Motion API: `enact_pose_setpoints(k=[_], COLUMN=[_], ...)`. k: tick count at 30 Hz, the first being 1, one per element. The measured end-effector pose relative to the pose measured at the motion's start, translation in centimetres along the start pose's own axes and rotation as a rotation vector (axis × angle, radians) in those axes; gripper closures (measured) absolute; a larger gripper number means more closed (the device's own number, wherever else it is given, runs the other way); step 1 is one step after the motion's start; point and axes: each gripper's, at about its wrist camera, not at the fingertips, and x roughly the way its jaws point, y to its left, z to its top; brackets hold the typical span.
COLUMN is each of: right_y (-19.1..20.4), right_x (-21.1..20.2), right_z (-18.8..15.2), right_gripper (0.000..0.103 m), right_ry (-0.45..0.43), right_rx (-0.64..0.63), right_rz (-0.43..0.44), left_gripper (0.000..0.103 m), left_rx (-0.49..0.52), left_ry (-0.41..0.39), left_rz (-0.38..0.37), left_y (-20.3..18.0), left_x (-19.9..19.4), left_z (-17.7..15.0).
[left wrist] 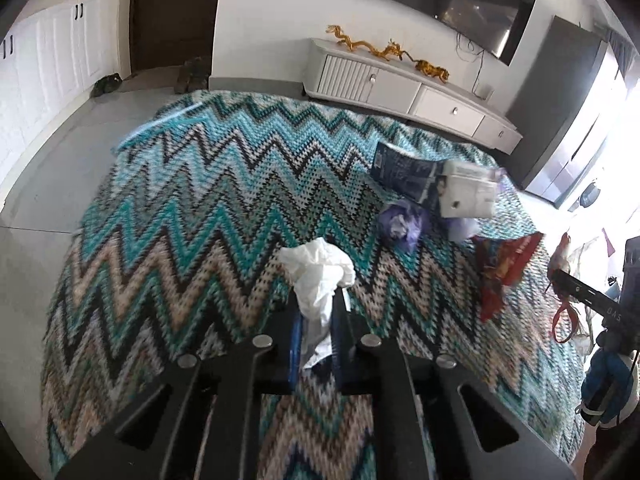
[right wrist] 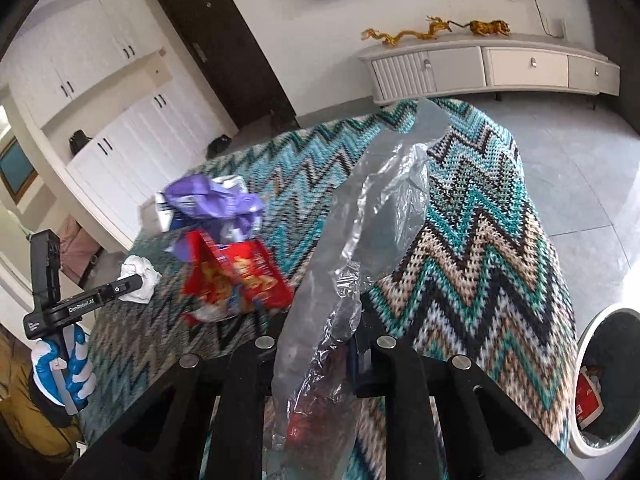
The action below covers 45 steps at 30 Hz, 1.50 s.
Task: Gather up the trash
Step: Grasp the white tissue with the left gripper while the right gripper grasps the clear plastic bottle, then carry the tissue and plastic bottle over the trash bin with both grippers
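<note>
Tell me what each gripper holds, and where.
Left gripper pinches the white crumpled tissue by its lower end; right gripper pinches the clear plastic wrapper near its lower part.

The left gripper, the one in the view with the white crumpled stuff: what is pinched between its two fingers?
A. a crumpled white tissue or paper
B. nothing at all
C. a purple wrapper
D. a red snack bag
A: the left gripper is closed on the crumpled white tissue, which sticks up between its fingers, while the red snack bag and purple wrapper lie apart on the zigzag blanket.
</note>
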Motion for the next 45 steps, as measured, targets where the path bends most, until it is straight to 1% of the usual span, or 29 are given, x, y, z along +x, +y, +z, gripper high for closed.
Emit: enact_pose_setpoints(k=[7, 11, 16, 21, 23, 25, 28, 32, 35, 36, 41, 45], right_y=[1.6, 1.8, 0.8, -1.4, -3.1, -4.9, -8.3, -13.8, -18.0, -19.6, -26.2, -30.5], right_x=[-3.8, -5.4, -6.8, -8.2, -9.0, -9.7, -10.8, -12.7, -13.6, -13.8, -13.9, -12.8], right_z=[-1.8, -2.7, -3.7, -4.2, -4.4, -4.7, -5.3, -6.7, -7.7, -8.1, -9.5, -10.1], right_gripper=[0.086, 0.086, 0.086, 0.086, 0.086, 0.086, 0.086, 0.086, 0.086, 0.086, 0.086, 0.084], right_ry=[-0.045, -0.059, -0.071, -0.092, -0.110, -0.127, -0.149, -0.169, -0.175, -0.172, -0.152, -0.116], right_rx=[-0.019, -0.019, -0.007, 0.013, 0.044, 0.079, 0.137, 0.226, 0.287, 0.305, 0.385, 0.428], right_rz=[0.036, 0.048, 0.043, 0.004, -0.020, -0.040, -0.094, -0.172, -0.229, -0.257, -0.322, -0.358], left_gripper=[0.092, 0.092, 0.092, 0.092, 0.092, 0.092, 0.092, 0.092, 0.092, 0.092, 0.092, 0.091], left_rx=[0.005, 0.029, 0.093, 0.188, 0.221, 0.266, 0.344, 0.464, 0.526, 0.551, 0.565, 0.556], left_ry=[-0.046, -0.064, -0.072, -0.053, -0.034, -0.011, 0.026, 0.071, 0.118, 0.141, 0.245, 0.292], left_rz=[-0.025, -0.055, -0.125, -0.217, -0.247, -0.279, -0.329, -0.384, -0.417, -0.424, -0.456, -0.455], left_y=[-0.2, -1.6, -5.4, -11.2, -13.4, -16.5, -21.8, -29.9, -35.3, -37.7, -45.1, -49.6], left_x=[-4.0, -5.7, -6.5, -5.9, -5.2, -4.2, -2.4, 0.2, 2.4, 3.5, 8.2, 11.2], left_z=[-0.7, -1.1, -1.0, -0.5, -0.3, 0.0, 0.4, 0.1, -0.6, -0.9, -2.4, -2.9])
